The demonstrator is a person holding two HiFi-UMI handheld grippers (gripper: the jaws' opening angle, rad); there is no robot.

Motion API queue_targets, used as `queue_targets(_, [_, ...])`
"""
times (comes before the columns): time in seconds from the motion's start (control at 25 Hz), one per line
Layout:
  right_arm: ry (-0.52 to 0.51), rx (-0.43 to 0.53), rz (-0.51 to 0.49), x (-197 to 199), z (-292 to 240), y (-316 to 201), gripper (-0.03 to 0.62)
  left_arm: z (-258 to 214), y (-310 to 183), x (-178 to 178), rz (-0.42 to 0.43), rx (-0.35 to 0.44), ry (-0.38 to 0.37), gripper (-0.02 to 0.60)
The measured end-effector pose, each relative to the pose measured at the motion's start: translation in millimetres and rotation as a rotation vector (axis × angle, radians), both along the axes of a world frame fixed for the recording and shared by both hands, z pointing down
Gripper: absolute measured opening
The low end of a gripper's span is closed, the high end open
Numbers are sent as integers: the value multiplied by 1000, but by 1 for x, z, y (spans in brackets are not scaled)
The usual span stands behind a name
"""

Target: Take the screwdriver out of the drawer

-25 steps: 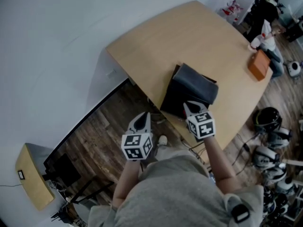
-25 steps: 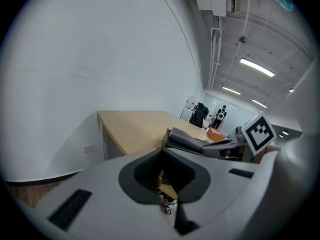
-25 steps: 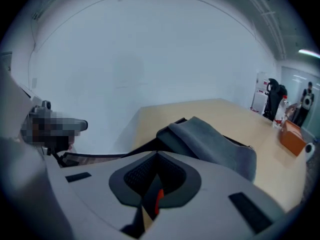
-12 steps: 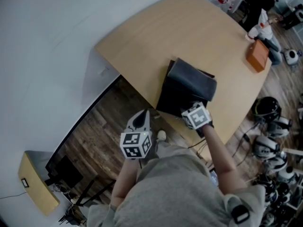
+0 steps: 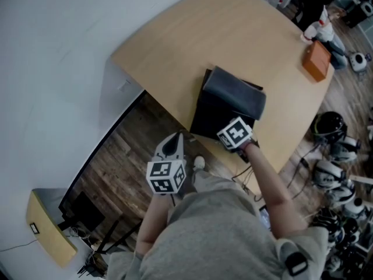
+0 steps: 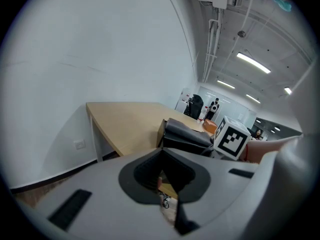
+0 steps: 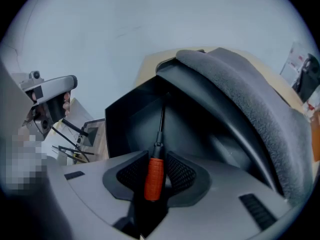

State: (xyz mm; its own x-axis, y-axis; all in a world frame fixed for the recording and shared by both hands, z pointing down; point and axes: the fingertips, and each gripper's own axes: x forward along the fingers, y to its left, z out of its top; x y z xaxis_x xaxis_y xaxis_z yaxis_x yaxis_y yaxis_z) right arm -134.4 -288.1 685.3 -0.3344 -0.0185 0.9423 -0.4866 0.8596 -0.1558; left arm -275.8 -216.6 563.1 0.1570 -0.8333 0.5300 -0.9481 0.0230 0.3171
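Right gripper view: one screwdriver pinched inside the black drawer

We see the right tool [image 7: 156, 181] pressed onto the screwdriver [image 7: 156, 154], its ribbed dark pads on either side of the knurled orange handle. The thin black shaft runs up the middle of the frame into the drawer [image 7: 130, 119], whose walls are smooth and black. A thick grey felt-like cover [image 7: 250, 109] curves across the upper right.

In the head view we count two marker cubes [image 5: 166, 177], black-and-white squares, one on each tool. The drawer sits at the near edge of the pale wood surface [image 5: 233, 34], and one orange box [image 5: 316, 61] lies at upper right.

In the left gripper view, the left tool [image 6: 167, 194] is pressed almost together and holds nothing, low in the frame.
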Motion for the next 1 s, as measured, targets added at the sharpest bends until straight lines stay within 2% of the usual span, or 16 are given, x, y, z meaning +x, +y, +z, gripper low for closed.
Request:
queue_targets(0.36, [-7,-7,-3,-2,1,1,86,0,7,0,-3,1,-3,0])
queue_targets(0.56, [-78,-18,-9,-17,-13,16,84,-2,14,-2,-7,6,-4,0])
queue_targets(0.8, [-65,59,-8,-8,-28,17,84,-4,23,1,-5,18,-6,-1])
queue_targets(1.0, [-101,134,6,-8,-51,17,84,-13,35,6,-3,37,-15,0])
